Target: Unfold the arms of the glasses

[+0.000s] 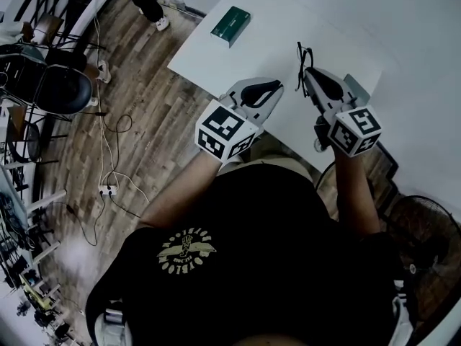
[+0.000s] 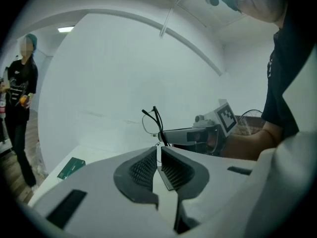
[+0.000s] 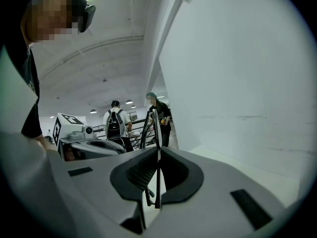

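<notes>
My right gripper (image 1: 307,75) (image 3: 158,153) is shut on thin dark wire-framed glasses (image 1: 301,60) (image 3: 152,128) and holds them above the near edge of the white table (image 1: 288,20). The frame stands edge-on between the jaws, its lens rim and arms sticking out past the tips. The left gripper view shows the glasses (image 2: 152,121) upright at the tip of the right gripper (image 2: 171,133). My left gripper (image 1: 276,86) (image 2: 159,150) hovers just left of them, apart, jaws together with nothing between.
A green box (image 1: 230,24) (image 2: 71,167) lies at the table's far left corner. Chairs (image 1: 50,85) and cables stand on the wood floor at left, and a fan (image 1: 425,229) at lower right. A person (image 2: 17,98) stands beyond the table.
</notes>
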Action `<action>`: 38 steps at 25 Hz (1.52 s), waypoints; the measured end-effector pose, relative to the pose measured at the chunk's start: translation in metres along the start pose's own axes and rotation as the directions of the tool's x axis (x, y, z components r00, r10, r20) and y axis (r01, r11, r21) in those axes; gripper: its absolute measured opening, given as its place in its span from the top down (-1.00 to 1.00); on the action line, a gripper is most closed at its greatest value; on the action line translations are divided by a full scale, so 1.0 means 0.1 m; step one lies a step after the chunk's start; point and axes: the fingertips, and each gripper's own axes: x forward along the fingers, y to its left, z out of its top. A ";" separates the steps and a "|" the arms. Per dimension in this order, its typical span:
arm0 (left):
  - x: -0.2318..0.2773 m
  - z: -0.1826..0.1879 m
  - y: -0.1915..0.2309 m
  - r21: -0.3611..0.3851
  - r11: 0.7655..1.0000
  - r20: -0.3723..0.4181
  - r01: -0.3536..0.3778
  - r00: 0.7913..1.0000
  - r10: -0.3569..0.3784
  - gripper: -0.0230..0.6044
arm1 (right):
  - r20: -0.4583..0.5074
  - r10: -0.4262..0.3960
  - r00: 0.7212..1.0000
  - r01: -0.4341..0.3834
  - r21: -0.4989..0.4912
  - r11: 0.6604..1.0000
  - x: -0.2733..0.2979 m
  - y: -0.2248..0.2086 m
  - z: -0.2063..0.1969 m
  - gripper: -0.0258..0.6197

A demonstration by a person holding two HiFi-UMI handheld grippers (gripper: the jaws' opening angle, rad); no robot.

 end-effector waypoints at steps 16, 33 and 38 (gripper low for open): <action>0.10 -0.20 -0.24 0.075 0.994 -0.117 0.075 0.991 -0.066 0.86 | 0.021 0.043 0.999 -0.042 -0.048 0.998 -0.01 0.41 0.03 0.86; -0.25 -0.18 0.06 0.178 0.973 -0.260 0.149 0.960 -0.099 0.86 | -0.044 -0.072 0.996 0.057 -0.286 0.956 -0.23 0.19 0.00 0.84; -0.38 -0.26 0.08 0.218 0.956 -0.359 0.198 0.927 -0.110 0.86 | -0.101 -0.092 0.991 0.045 -0.390 0.920 -0.22 0.25 -0.09 0.84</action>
